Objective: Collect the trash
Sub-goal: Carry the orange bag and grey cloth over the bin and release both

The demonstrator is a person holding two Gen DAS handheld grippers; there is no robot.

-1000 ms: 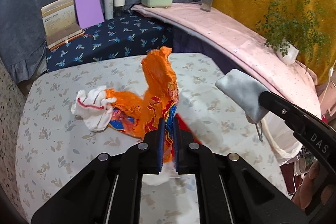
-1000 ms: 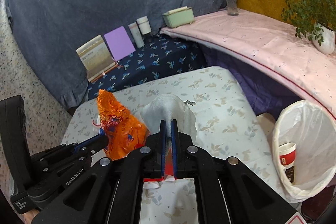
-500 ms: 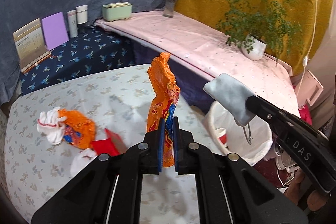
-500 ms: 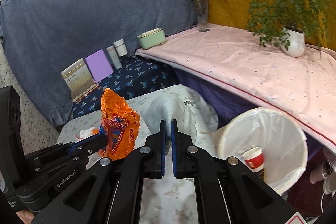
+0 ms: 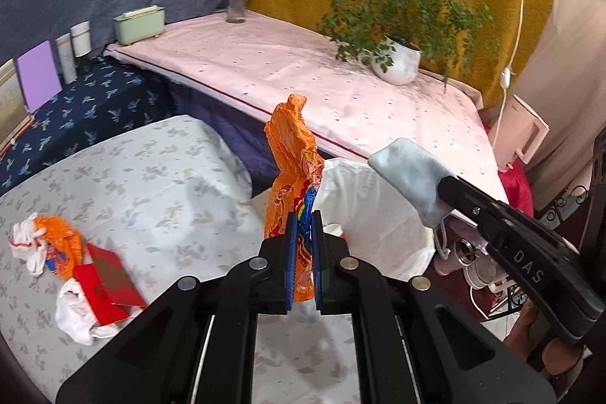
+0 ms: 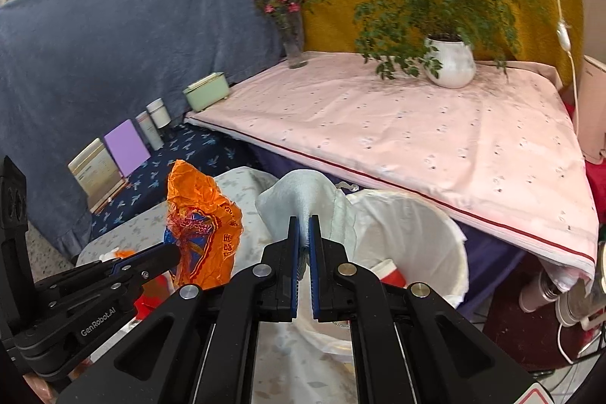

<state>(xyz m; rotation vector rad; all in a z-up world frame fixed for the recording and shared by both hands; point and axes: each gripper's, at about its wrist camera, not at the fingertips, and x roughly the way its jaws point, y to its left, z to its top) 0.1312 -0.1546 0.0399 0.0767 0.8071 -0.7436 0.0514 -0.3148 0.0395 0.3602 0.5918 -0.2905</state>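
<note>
My left gripper (image 5: 303, 218) is shut on an orange snack wrapper (image 5: 293, 154) and holds it upright above the table's right edge, close to the white-lined trash bin (image 5: 378, 214). My right gripper (image 6: 302, 226) is shut on a pale grey face mask (image 6: 299, 194) and holds it just left of the bin (image 6: 409, 237), which has a red paper cup (image 6: 390, 273) inside. The mask (image 5: 413, 173) and wrapper (image 6: 204, 218) each show in the other wrist view.
On the floral table (image 5: 151, 169) lie a red packet (image 5: 108, 275), white tissues (image 5: 75, 320) and another orange wrapper with a white rag (image 5: 49, 245). A pink-covered ledge (image 6: 416, 135) with a potted plant (image 6: 449, 63) runs behind the bin.
Both grippers have swung right from over the table toward the trash bin, carrying the wrapper and the mask. The bin now sits right behind both.
</note>
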